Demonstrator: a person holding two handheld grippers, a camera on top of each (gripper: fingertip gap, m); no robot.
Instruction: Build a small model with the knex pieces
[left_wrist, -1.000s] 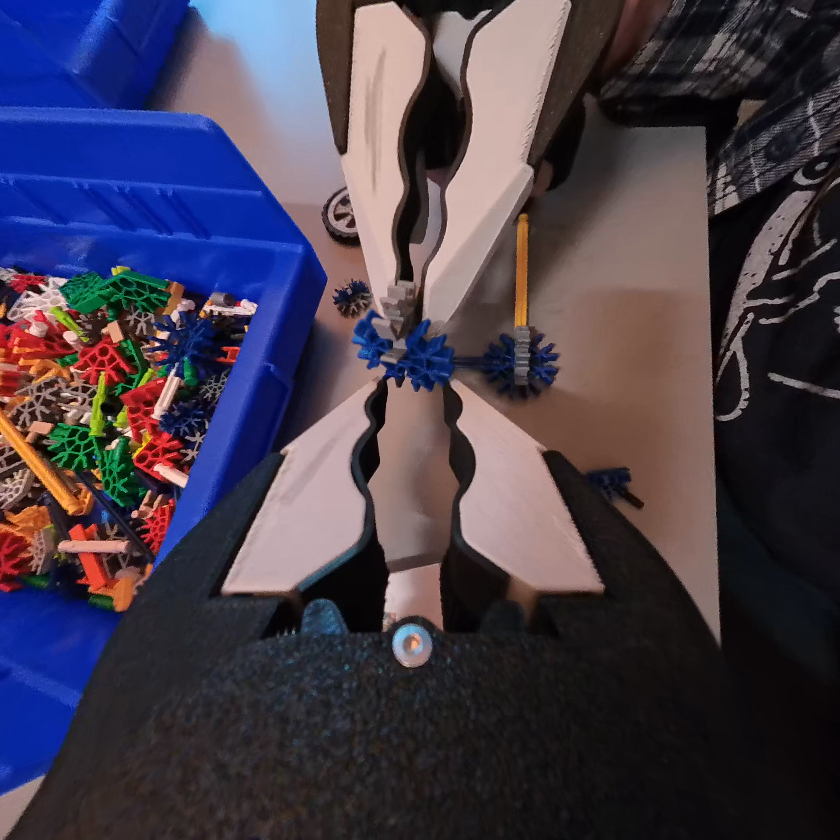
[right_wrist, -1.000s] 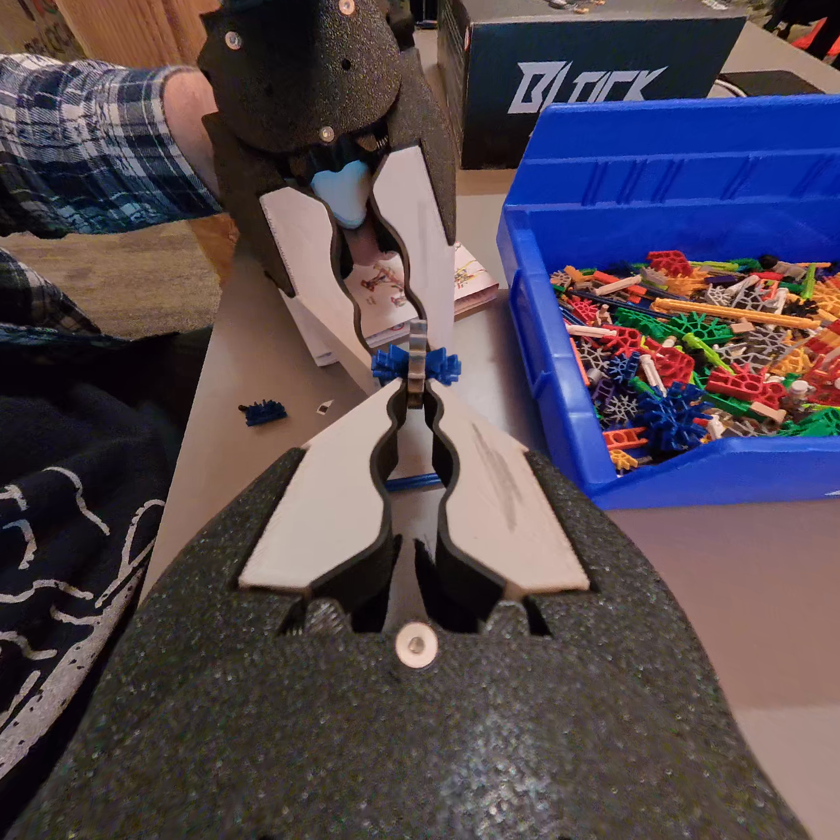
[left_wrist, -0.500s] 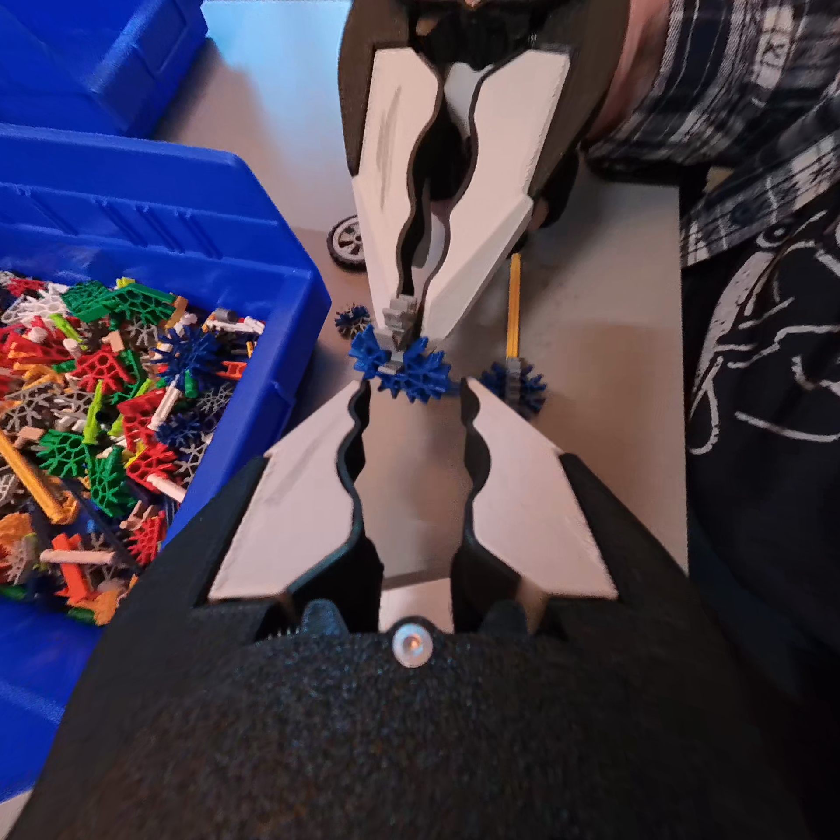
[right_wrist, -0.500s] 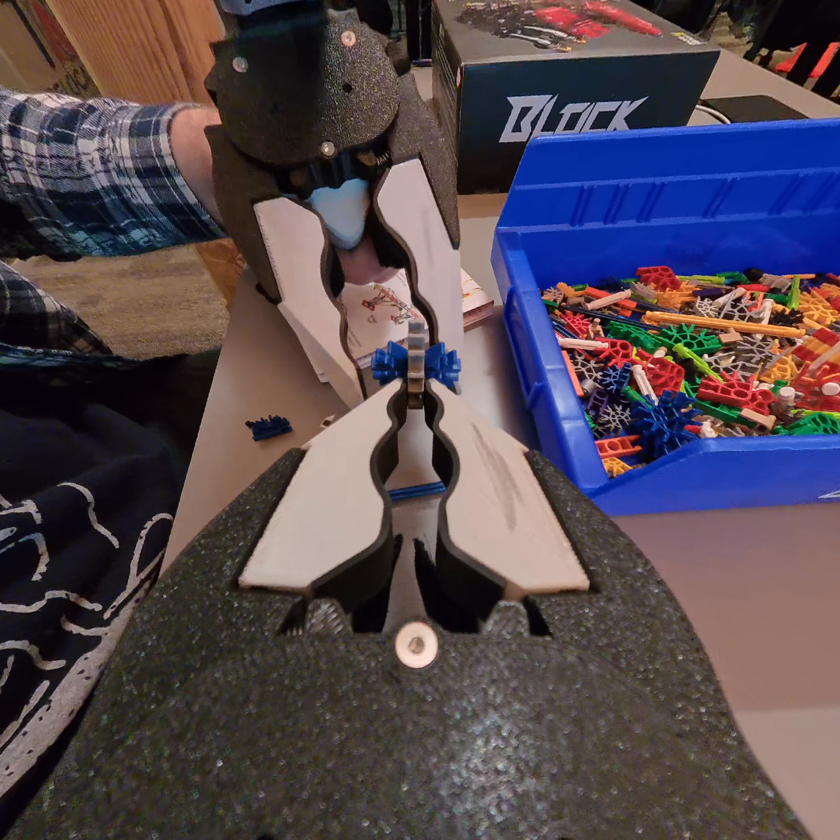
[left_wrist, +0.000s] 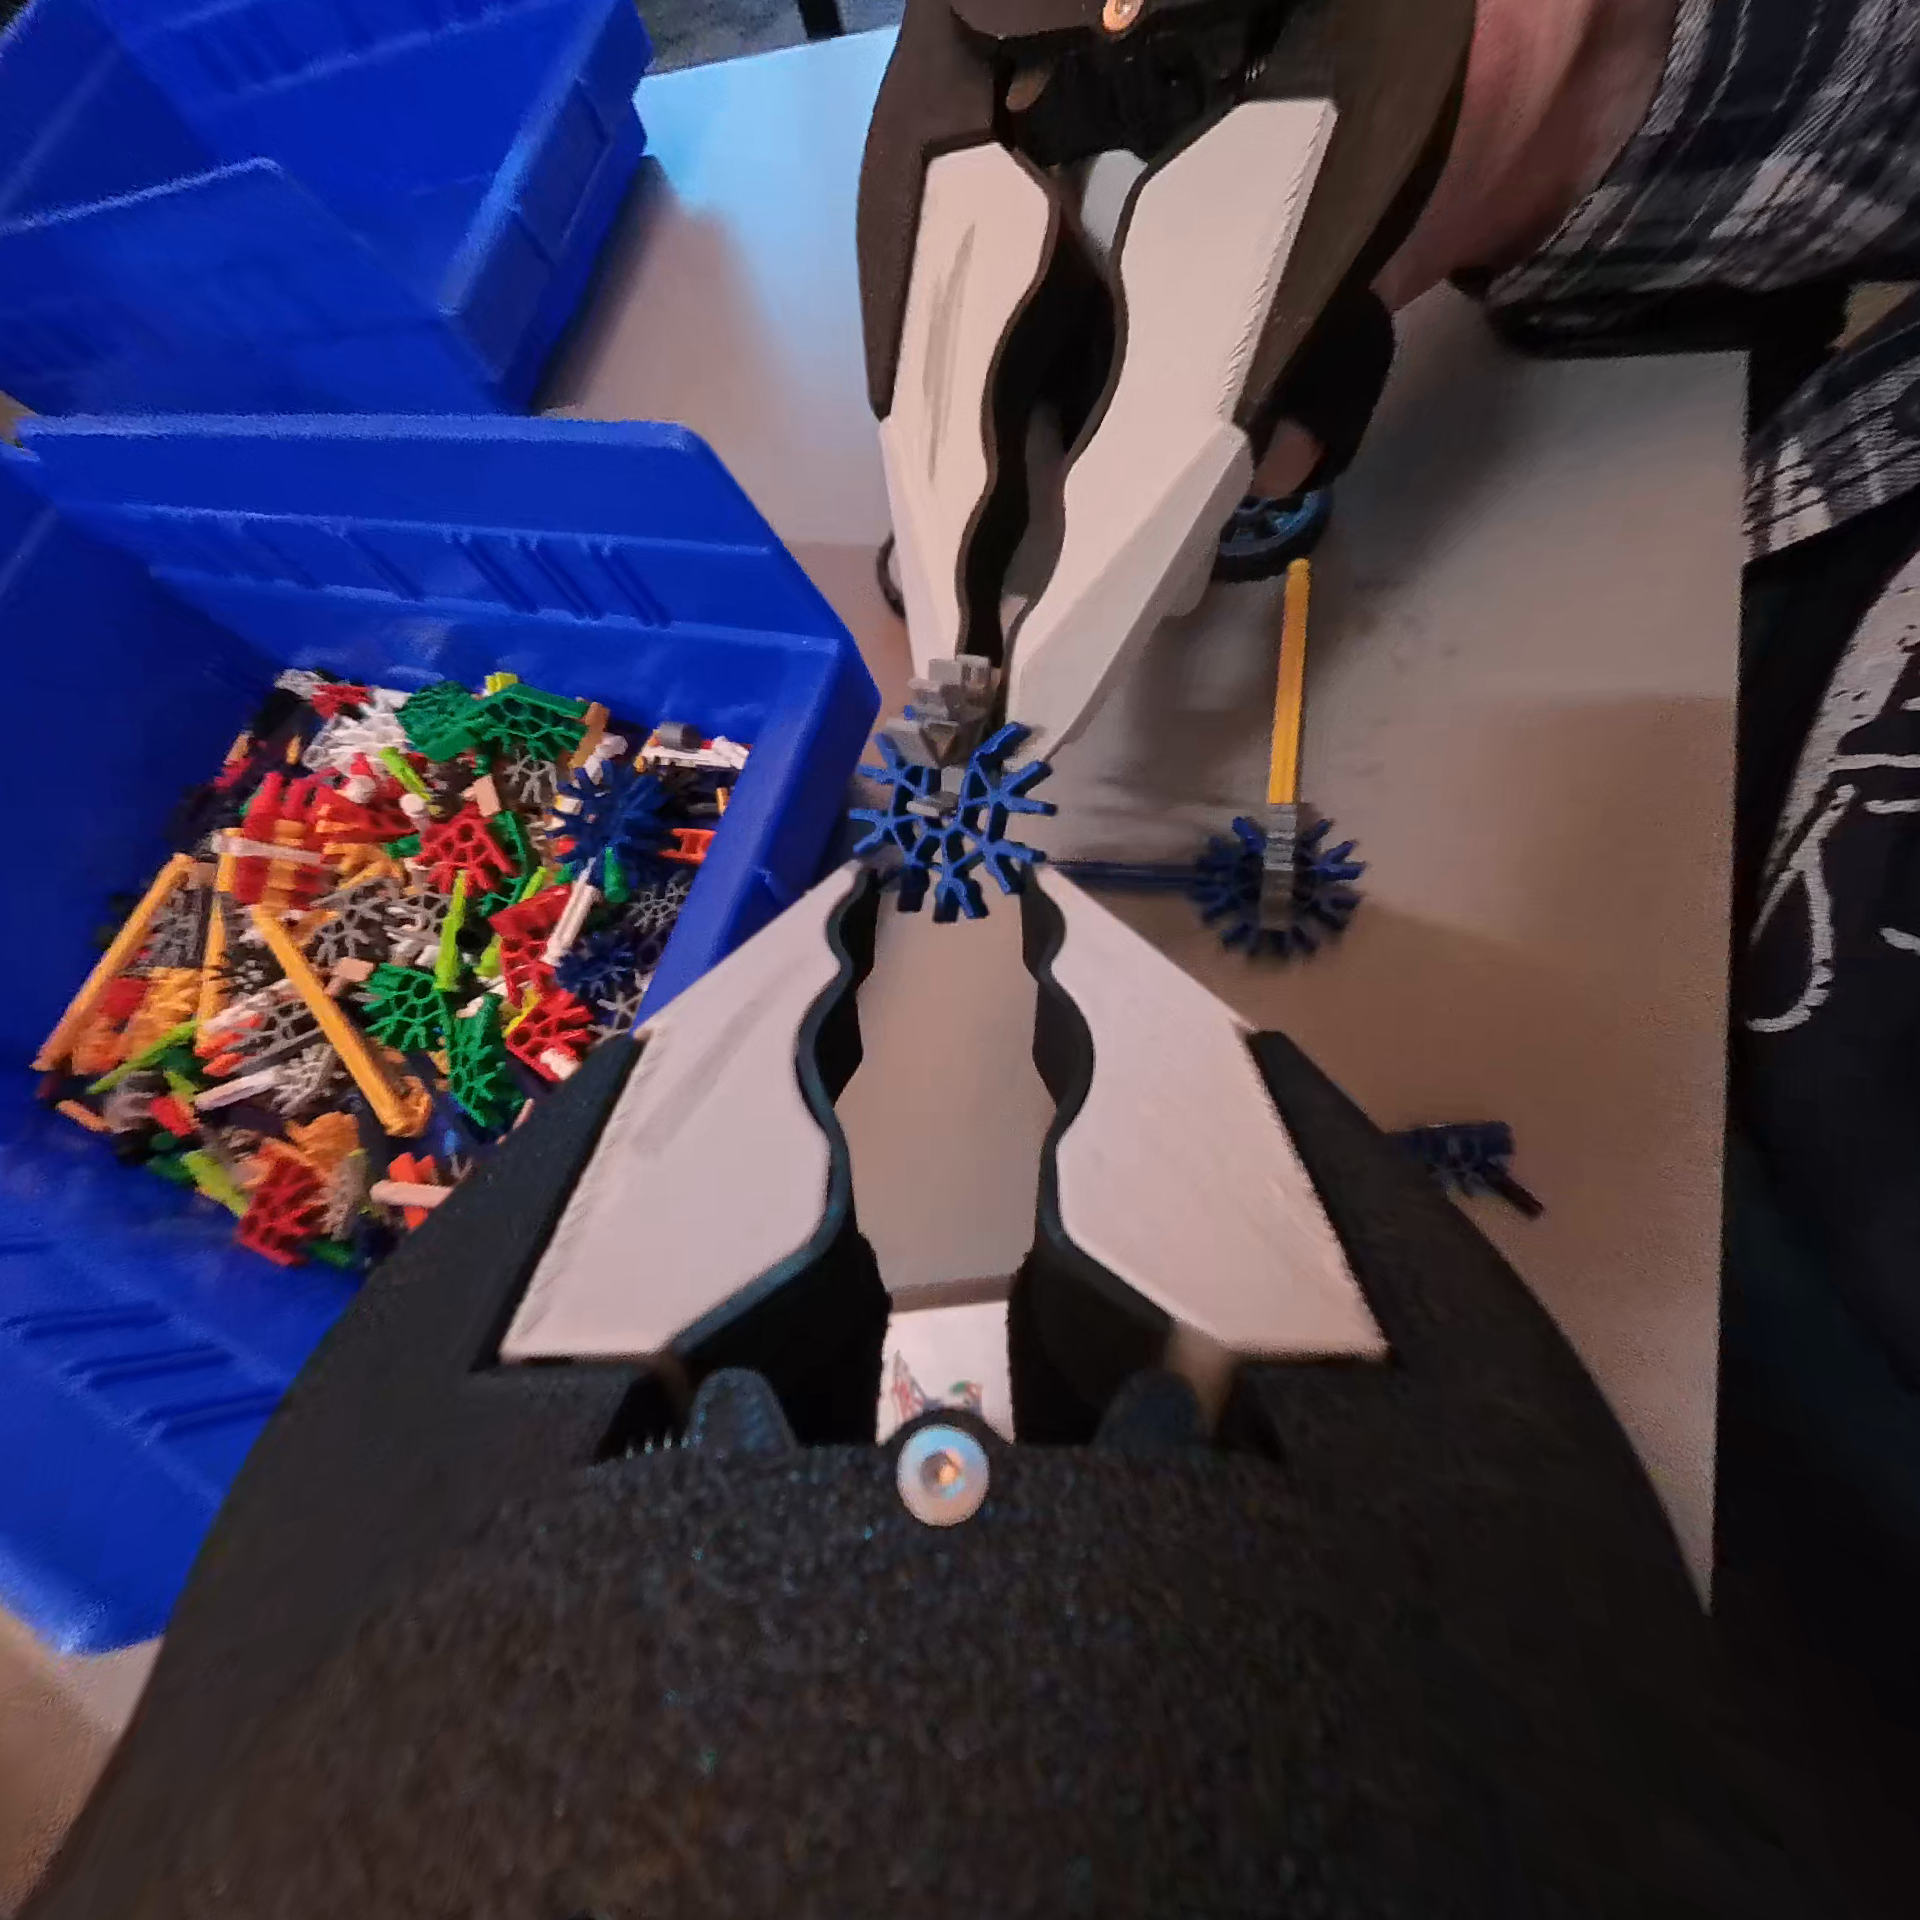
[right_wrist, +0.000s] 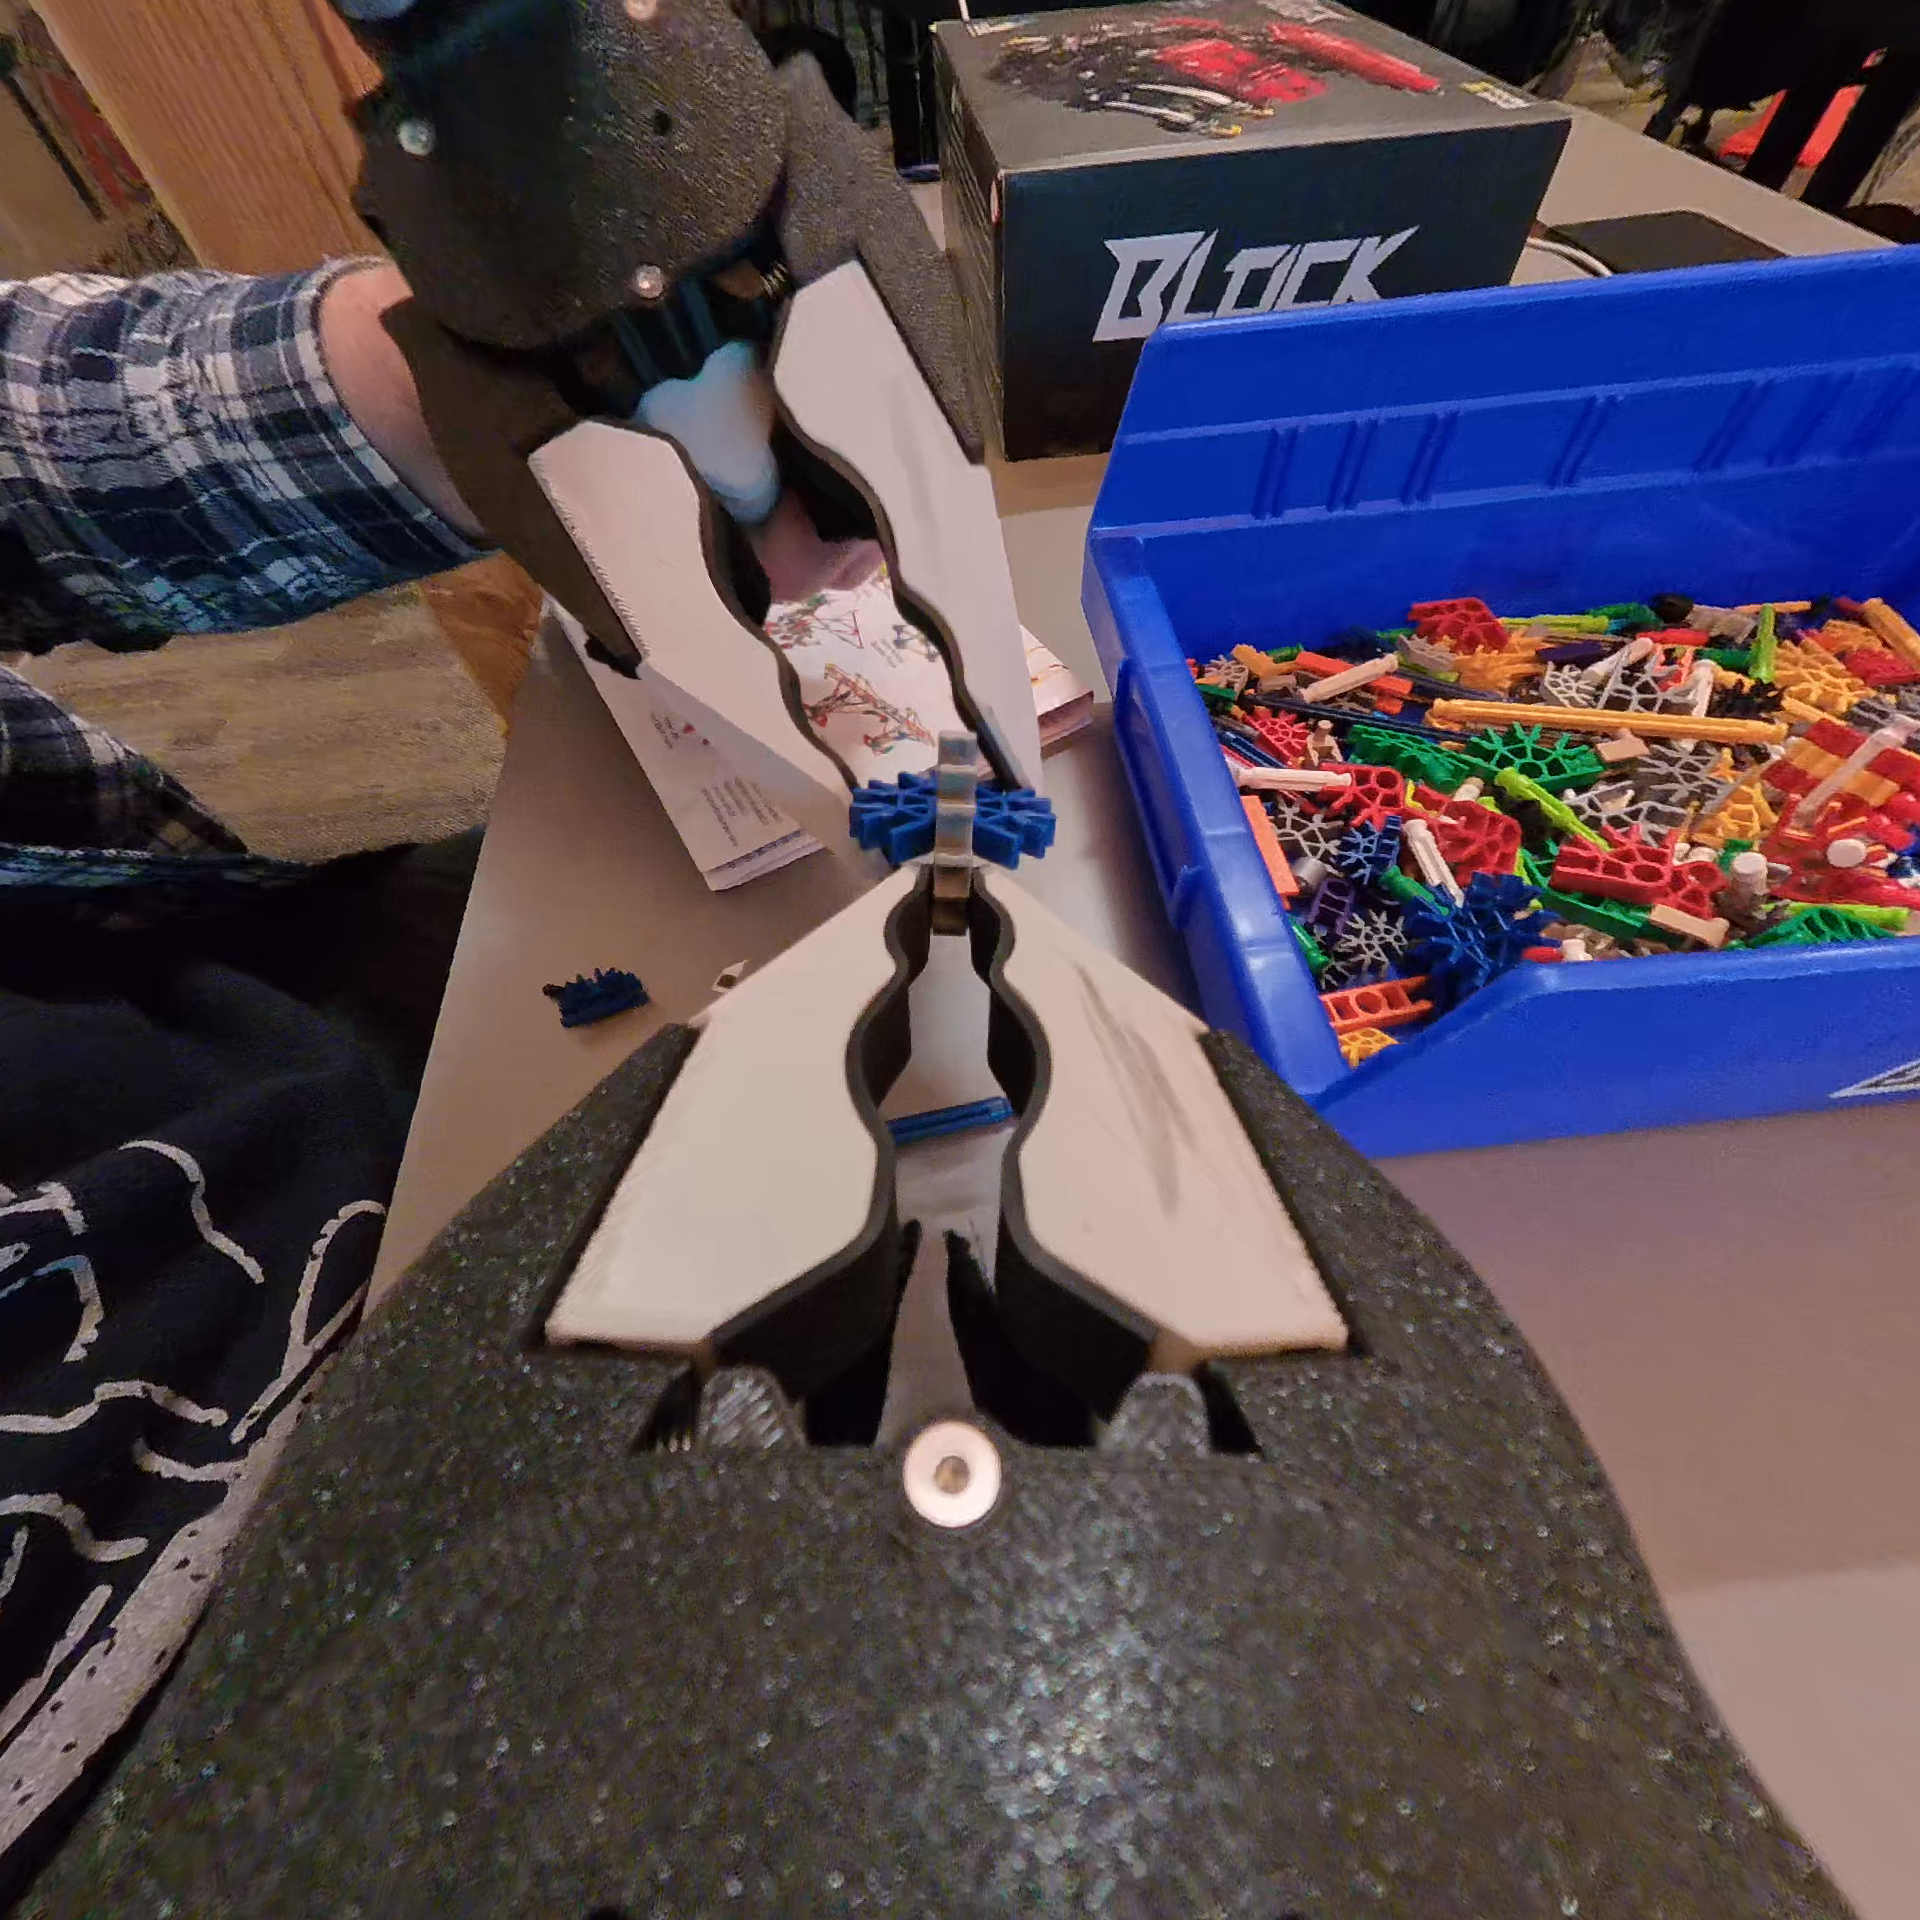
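Observation:
A blue snowflake connector (left_wrist: 951, 831) is slotted into a grey connector (left_wrist: 945, 707). My right gripper (right_wrist: 951, 894) is shut on the grey connector (right_wrist: 956, 790), with the blue one (right_wrist: 1013, 816) sticking out on both sides. It comes in from the top of the left wrist view (left_wrist: 977, 691). My left gripper (left_wrist: 951, 883) is open, its tips on either side of the blue connector's near edge. It faces me in the right wrist view (right_wrist: 935, 800). A thin blue rod (left_wrist: 1122, 873) runs from the pair to a second blue and grey connector (left_wrist: 1283, 883), which carries a yellow rod (left_wrist: 1288, 675).
A blue bin (right_wrist: 1558, 1049) full of several coloured building pieces stands beside the grippers, and also shows in the left wrist view (left_wrist: 416, 457). A second blue bin (left_wrist: 312, 208), a dark box (right_wrist: 1247, 229), a booklet (right_wrist: 727, 821), a wheel (left_wrist: 1273, 525) and a loose blue piece (right_wrist: 597, 997) lie around. A person sits at the table edge. The tips of both grippers are at nearly the same place. The left tips stand about 11 cm off the loose blue piece (right_wrist: 597, 997).
My left jaws widened a little and stay astride the blue connector. The right gripper keeps its hold on the grey connector. Both views have shifted slightly.

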